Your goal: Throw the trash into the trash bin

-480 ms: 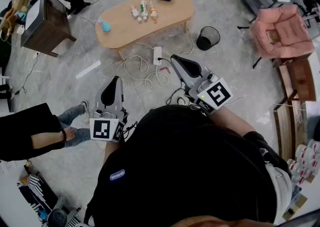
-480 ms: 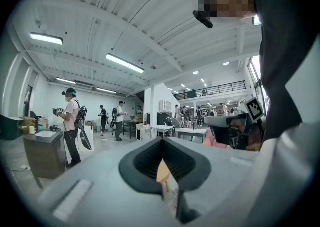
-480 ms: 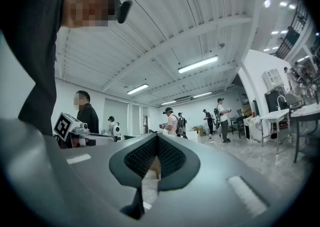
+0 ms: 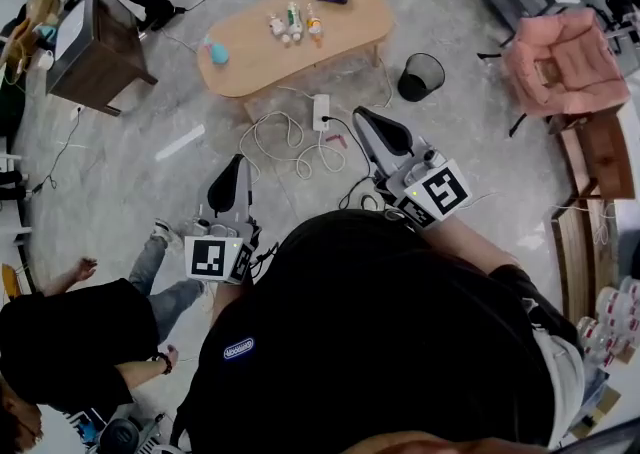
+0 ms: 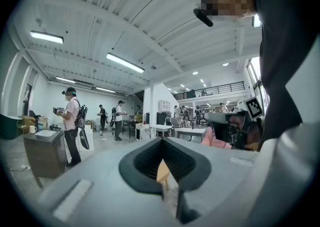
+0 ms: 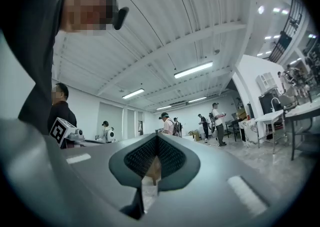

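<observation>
Grey concrete floor (image 4: 120,172), oval wooden table (image 4: 340,27), pink armchair (image 4: 555,62), ceiling striplights (image 5: 125,63).

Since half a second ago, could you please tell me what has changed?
The bystander in black at the left has shifted back, toward the picture's bottom edge. The left gripper and right gripper stay shut and empty, well short of the oval wooden table and black mesh bin.

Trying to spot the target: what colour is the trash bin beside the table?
The trash bin is black, seen best in the head view.
</observation>
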Tool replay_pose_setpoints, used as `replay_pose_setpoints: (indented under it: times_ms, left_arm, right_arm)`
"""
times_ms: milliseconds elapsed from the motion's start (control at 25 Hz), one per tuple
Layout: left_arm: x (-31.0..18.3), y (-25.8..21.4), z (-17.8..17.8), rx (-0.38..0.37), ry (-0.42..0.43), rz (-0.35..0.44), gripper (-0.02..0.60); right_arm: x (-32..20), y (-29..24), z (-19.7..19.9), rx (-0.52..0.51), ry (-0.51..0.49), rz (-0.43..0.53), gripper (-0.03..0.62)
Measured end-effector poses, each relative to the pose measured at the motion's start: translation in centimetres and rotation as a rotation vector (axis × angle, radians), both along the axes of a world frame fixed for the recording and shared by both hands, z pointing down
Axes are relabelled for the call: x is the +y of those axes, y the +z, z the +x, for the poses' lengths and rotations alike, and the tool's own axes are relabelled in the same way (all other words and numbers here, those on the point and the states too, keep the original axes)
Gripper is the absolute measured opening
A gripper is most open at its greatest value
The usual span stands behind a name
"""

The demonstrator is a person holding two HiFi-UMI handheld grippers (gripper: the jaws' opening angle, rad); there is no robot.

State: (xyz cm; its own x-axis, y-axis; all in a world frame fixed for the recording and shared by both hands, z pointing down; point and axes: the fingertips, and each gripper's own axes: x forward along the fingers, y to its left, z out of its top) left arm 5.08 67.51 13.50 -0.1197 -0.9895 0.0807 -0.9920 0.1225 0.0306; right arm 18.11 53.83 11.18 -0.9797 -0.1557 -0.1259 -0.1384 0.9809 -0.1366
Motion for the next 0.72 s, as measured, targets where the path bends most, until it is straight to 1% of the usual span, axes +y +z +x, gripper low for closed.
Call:
replay_pose_setpoints:
  times_ms: [160, 280, 320, 360, 400, 440, 560, 720]
  left_arm:
    - [0.9, 0.4, -0.7, 0.004, 0.004, -0.005, 0.002]
    - [1.6, 0.6, -1.3, -0.007, 0.016, 0.004, 0.002]
    - [1.9, 0.5, -1.4, -0.017, 0.029, 0.018, 0.002]
    - [2.0, 0.2, -1.5, -0.028, 0.045, 0.039, 0.018]
    - [2.1, 0.1, -1.7, -0.038, 0.057, 0.055, 0.051]
    - [2.3, 0.1, -2.0, -0.044, 0.064, 0.056, 0.061]
    - [3.1, 0.4, -2.6, -0.045, 0.066, 0.047, 0.077]
    - [3.6, 0.4, -3.4, -0.046, 0.072, 0.062, 0.104]
  right_arm:
    - [-0.1, 0.0, 0.1, -0.020, 0.070, -0.016, 0.031]
    - [0.6, -0.6, 0.4, -0.059, 0.110, 0.007, 0.031]
    - [0.8, -1.0, 0.5, -0.076, 0.122, 0.015, 0.046]
    - [1.0, -1.2, 0.5, -0.092, 0.134, 0.017, 0.102]
    - [1.0, -1.4, 0.4, -0.106, 0.146, 0.014, 0.169]
    - [1.0, -1.6, 0.3, -0.116, 0.158, 0.009, 0.206]
    - [1.3, -1.5, 0.3, -0.123, 0.182, 0.004, 0.247]
    - [2.1, -0.9, -0.3, -0.096, 0.185, 0.025, 0.276]
